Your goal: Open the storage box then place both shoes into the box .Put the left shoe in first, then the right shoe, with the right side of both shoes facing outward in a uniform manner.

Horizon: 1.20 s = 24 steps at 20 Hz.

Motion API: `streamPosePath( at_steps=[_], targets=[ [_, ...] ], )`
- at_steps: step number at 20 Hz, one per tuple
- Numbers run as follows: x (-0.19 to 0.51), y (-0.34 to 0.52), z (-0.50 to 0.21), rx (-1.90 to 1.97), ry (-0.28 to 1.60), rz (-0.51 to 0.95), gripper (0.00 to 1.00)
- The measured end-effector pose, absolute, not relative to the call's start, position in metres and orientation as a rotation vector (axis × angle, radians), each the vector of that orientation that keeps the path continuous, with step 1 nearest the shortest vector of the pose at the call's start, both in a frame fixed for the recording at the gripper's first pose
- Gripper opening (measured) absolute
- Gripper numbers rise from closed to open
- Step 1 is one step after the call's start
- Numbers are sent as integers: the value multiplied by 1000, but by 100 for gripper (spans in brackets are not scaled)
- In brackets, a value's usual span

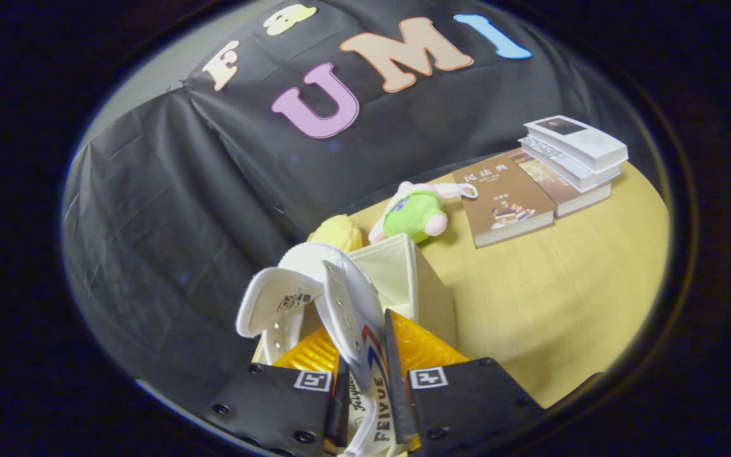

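I have the fingers (368,393) closed on a white canvas shoe (346,311), both pressing the thin side wall of its upper, so I am holding fabric and not the sole. The shoe hangs between and just ahead of the fingers, its tongue flopped to one side and its opening turned up toward the camera. Directly beyond it sits the storage box (426,285), a pale fabric cube whose top already looks open, with something orange and ribbed (426,349) showing just under the shoe; I cannot tell what that is or whether it belongs to the box. My worry is the grip: pinched cloth can slide or fold, and the shoe could swing or rotate as I lower it, which would spoil the side-facing order the task asks for. I also cannot tell from here which shoe this is, so putting it in out of sequence is a real risk. The box walls look soft, so catching the rim with the toe could push the box across the desk (562,304) toward the green plush toy (413,212) and the yellow toy (337,233) near it. The books (530,184) lie well apart and should be safe.
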<state>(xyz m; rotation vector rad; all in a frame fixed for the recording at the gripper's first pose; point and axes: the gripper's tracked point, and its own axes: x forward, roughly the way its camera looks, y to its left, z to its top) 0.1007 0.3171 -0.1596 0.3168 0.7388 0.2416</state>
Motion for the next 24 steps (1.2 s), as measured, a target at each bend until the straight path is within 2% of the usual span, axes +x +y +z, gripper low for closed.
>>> streamPosePath(
  at_steps=[7, 12, 20, 24],
  targets=[
    [65, 320, -140, 314, 739, 368, 70],
    [43, 281, -116, 182, 619, 428, 97],
    [43, 150, -56, -76, 246, 300, 99],
    [20, 110, -41, -77, 127, 300, 99]
  ],
)
